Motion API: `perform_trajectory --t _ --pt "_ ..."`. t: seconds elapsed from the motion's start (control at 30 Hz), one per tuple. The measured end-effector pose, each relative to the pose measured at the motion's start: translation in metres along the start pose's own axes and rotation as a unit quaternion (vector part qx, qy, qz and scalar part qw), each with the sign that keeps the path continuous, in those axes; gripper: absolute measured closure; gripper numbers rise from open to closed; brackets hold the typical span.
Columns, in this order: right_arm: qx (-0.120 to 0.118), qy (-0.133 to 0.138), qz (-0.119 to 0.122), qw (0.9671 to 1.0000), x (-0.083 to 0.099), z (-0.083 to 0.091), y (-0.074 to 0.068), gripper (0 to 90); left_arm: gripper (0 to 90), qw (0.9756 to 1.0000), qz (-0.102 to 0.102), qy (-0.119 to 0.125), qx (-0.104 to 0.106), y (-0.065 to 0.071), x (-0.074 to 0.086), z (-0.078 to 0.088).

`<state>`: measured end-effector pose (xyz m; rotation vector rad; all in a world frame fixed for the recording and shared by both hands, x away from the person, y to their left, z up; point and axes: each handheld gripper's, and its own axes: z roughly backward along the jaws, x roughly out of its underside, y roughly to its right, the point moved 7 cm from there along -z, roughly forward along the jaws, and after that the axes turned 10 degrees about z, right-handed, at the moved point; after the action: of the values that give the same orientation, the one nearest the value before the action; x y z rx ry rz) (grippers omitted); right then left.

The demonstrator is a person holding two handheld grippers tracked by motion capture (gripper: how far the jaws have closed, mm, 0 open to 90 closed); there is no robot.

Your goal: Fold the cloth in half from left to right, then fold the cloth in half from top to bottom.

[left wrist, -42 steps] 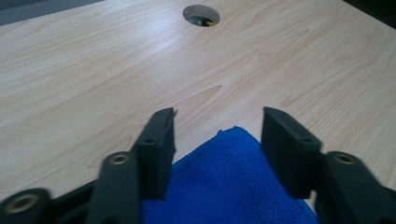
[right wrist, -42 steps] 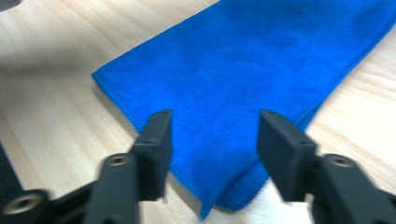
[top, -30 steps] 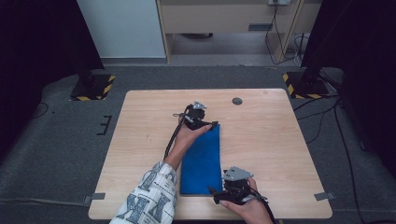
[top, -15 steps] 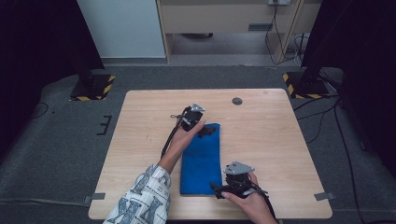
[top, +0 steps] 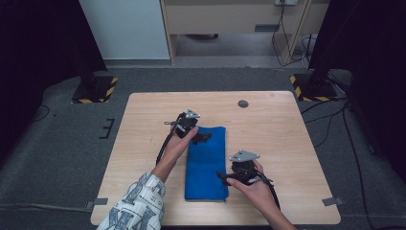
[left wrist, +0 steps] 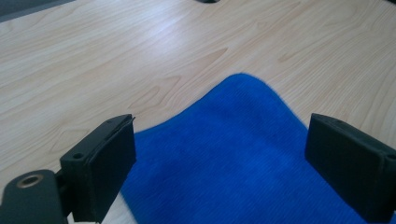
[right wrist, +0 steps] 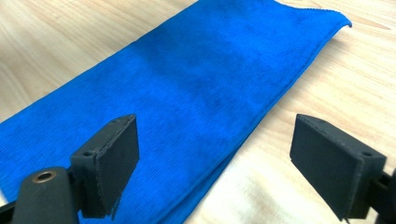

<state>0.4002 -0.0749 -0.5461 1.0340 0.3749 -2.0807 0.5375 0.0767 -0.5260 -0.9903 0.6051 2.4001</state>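
High view: one blue cloth (top: 207, 163), two tools.

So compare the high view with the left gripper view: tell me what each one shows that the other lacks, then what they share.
High view alone: the whole folded blue cloth lying lengthwise on the table, both hands, the left gripper at the cloth's far end, the right gripper at its right edge, and a patterned sleeve.

Left gripper view alone: close up, its own open jaws standing wide apart over a rounded cloth corner, with nothing clamped, plus the cloth's ribbed texture.

Shared: the blue cloth, the wooden tabletop, the round dark hole at the far side.
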Motion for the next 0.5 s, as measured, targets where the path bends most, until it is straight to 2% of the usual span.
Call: perform_trajectory --t 0.07,0.1,0.2,0.33,0.4,0.43,0.5 --pt "0.002 0.0 -0.001 1.0 -0.001 -0.001 0.003 16.8 8.4 1.0 -0.001 0.0 0.0 -0.001 0.001 0.001" --pt "0.004 -0.001 -0.005 1.0 -0.004 -0.004 0.009 17.2 8.4 1.0 -0.003 0.0 -0.001 -0.006 0.005 0.006" --pt "0.006 0.0 -0.009 0.9999 -0.007 -0.004 0.014 18.3 8.4 1.0 -0.005 0.001 -0.006 -0.012 0.007 0.011" --pt "0.02 0.001 -0.017 0.9996 -0.018 -0.011 0.042 21.5 9.8 0.9997 0.009 0.017 -0.018 -0.028 0.007 0.021" --pt "0.019 0.001 -0.018 0.9997 -0.02 -0.013 0.047 22.8 10.5 0.9995 0.009 0.021 -0.019 -0.033 0.007 0.022" --pt "0.023 0.0 -0.022 0.9995 -0.028 -0.02 0.062 25.3 10.6 0.9993 0.013 0.027 -0.022 -0.039 0.007 0.021" --pt "0.021 -0.001 -0.031 0.9993 -0.035 -0.029 0.075 29.2 11.2 0.999 0.022 0.031 -0.023 -0.045 0.008 0.019"
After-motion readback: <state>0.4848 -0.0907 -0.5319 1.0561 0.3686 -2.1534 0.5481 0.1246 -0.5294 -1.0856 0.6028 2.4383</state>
